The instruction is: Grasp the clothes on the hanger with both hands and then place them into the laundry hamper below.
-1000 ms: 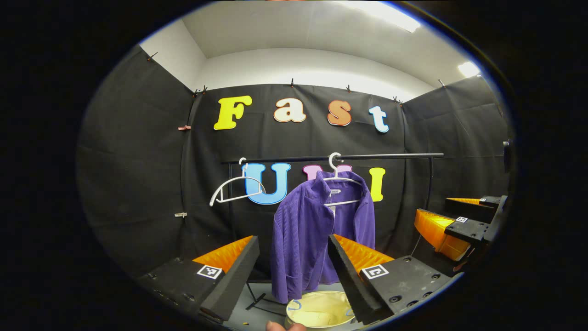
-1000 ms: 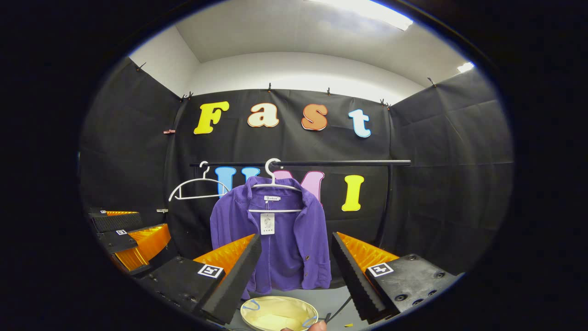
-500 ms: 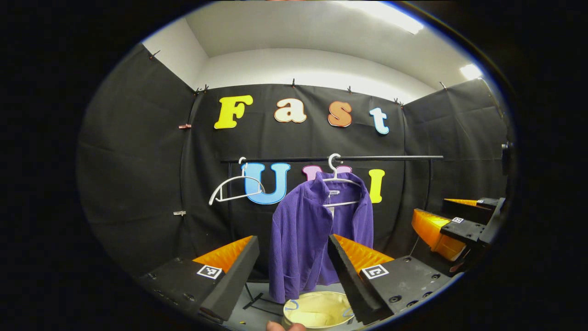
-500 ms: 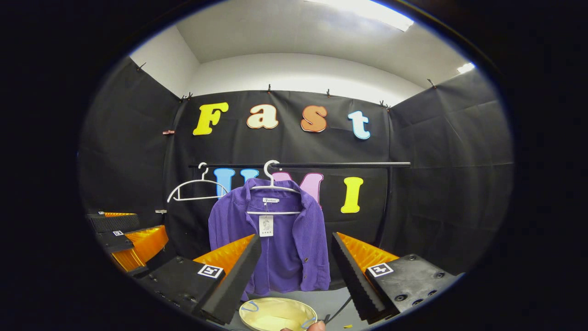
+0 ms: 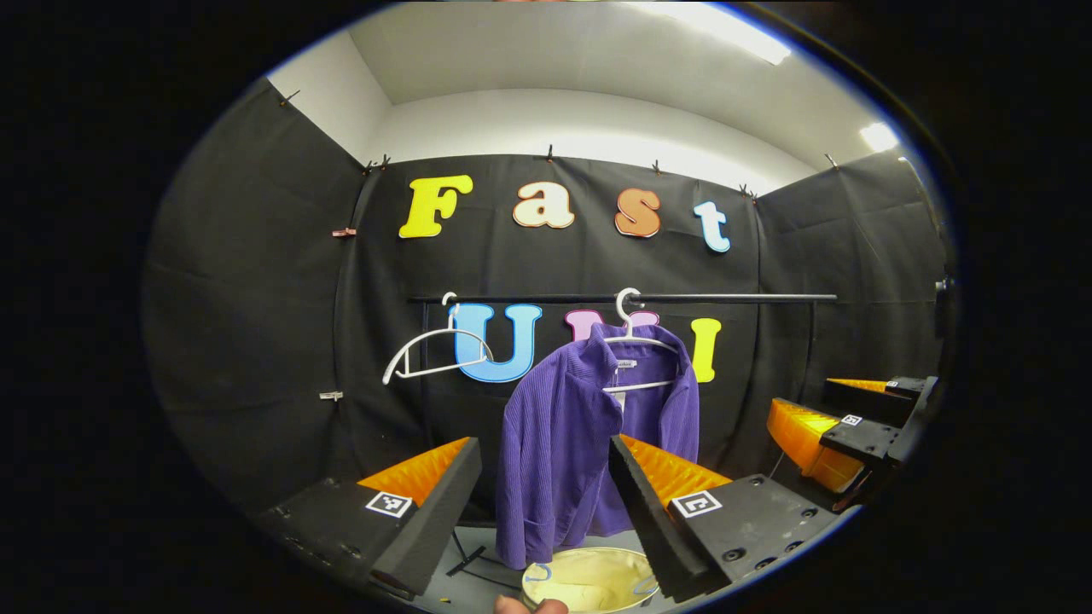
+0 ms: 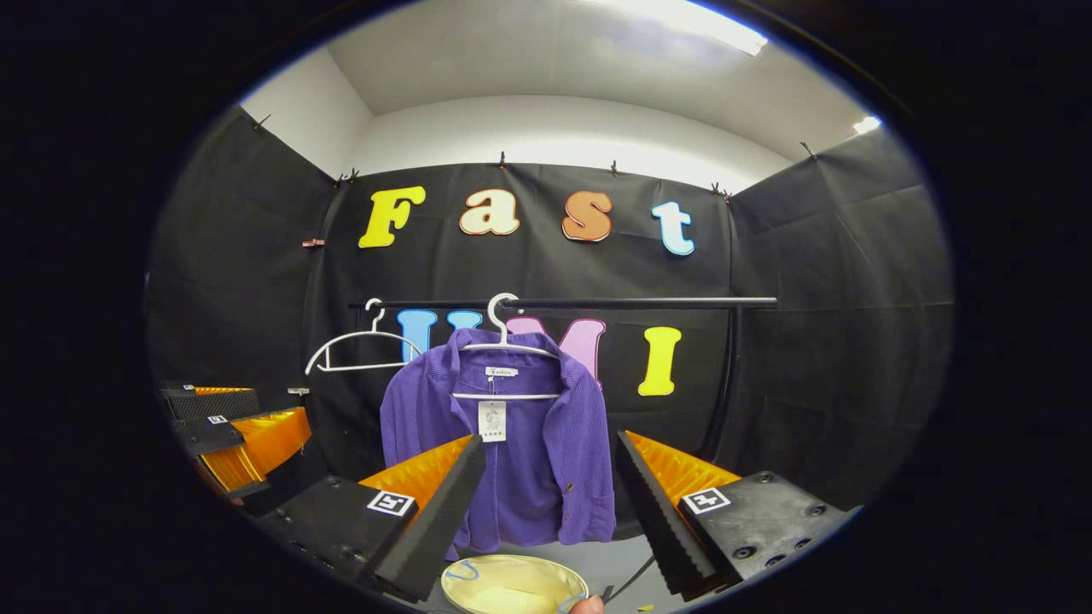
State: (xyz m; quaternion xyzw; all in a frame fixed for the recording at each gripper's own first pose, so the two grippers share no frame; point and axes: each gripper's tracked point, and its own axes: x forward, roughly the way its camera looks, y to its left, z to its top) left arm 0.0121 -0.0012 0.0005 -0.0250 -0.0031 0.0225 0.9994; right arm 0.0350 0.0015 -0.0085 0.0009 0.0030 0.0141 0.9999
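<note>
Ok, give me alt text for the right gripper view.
A purple jacket hangs on a white hanger from a black rail, above a pale yellow hamper. The right gripper is open and short of the jacket; an empty hanger hangs farther left.

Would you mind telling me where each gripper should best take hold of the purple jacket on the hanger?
Probably at the shoulders of the purple jacket, one gripper each side, coming from the front: it hangs open on the white hanger, so lifting there should free it above the hamper.
</note>
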